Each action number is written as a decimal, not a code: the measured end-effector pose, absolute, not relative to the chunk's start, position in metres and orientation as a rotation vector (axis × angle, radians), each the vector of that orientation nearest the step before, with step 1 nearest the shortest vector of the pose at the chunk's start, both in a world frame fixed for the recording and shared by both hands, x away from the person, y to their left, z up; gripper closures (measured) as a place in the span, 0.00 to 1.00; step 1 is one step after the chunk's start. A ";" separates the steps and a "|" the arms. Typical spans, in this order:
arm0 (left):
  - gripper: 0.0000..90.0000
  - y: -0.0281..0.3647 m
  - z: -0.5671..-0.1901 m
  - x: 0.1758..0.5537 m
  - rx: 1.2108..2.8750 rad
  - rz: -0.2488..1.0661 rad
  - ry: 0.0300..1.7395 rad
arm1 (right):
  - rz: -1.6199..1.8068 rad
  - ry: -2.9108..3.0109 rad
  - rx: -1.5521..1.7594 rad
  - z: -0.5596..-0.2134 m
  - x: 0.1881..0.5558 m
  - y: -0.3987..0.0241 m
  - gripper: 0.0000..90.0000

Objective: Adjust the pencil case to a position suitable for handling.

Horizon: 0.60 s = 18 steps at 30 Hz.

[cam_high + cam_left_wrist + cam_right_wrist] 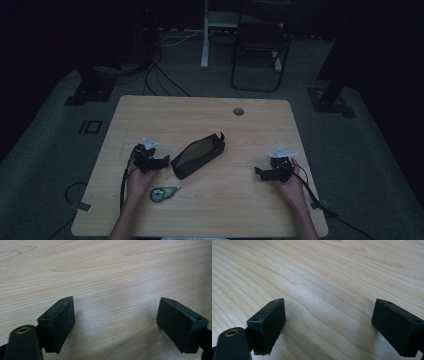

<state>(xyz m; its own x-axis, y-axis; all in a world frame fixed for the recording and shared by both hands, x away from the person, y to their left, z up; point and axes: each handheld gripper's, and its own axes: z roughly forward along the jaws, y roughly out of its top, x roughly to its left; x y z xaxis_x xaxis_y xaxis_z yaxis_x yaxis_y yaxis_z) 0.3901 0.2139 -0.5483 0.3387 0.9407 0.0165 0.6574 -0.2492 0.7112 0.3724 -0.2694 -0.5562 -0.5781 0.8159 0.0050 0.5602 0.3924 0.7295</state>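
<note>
High view: dark pencil pouch (pixel 198 155) lies mid-table, correction-tape dispenser (pixel 164 193) just below the left gripper (pixel 159 162). Pouch looks soft, light, likely floppy; I'd pinch it at an end or along the zipper edge. Dispenser: rigid plastic, light, maybe slick. Right gripper (pixel 261 173) sits well apart from both.

Left gripper view: jaws spread wide, empty, over bare table (pixel 112 272).

Right gripper view: same, wide apart, nothing between.
</note>
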 end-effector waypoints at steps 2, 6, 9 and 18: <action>0.26 0.218 -0.546 0.389 2.002 0.621 1.422 | 1.001 2.306 1.187 -0.556 0.373 -0.270 0.13; 0.39 0.231 -0.539 0.385 1.978 0.568 1.476 | 1.001 2.306 1.187 -0.556 0.373 -0.270 0.13; 0.39 0.235 -0.531 0.380 1.931 0.540 1.443 | 1.001 2.305 1.187 -0.556 0.373 -0.270 0.13; 0.38 0.221 -0.495 0.359 1.949 0.588 1.206 | 0.999 2.300 1.193 -0.556 0.372 -0.270 0.13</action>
